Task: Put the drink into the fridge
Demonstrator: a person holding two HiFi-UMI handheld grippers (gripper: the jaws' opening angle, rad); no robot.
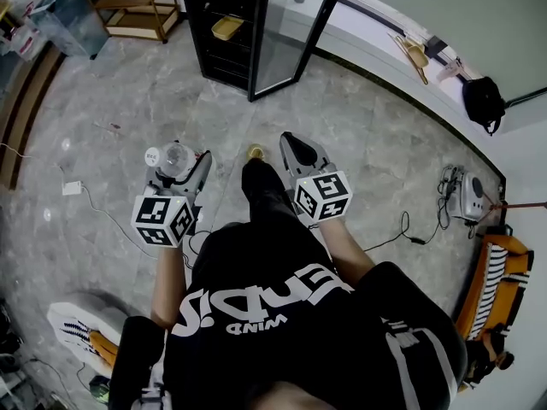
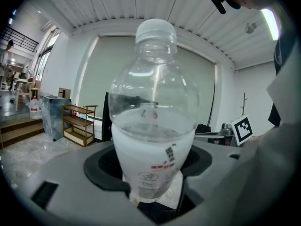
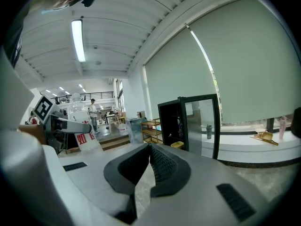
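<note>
Drink bottle (image 2: 153, 126) clamped between left gripper (image 2: 155, 192) jaws (upright)

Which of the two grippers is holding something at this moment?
The left gripper: its fingers clamp the base of a clear bottle of drink. The right gripper has its fingers shut together with nothing between them.

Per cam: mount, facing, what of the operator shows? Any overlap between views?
Head view: on the person's head, facing steeply down at floor and open fridge; shows torso, leg, left claw with bottle, right claw.
Left gripper view: on the left claw, looking up along jaws clamped on the bottle; dark shirt at right edge.
Right gripper view: on the right claw, jaws together, facing the fridge; left claw at left.
Shared: fridge and bottle in head and right gripper views.
</note>
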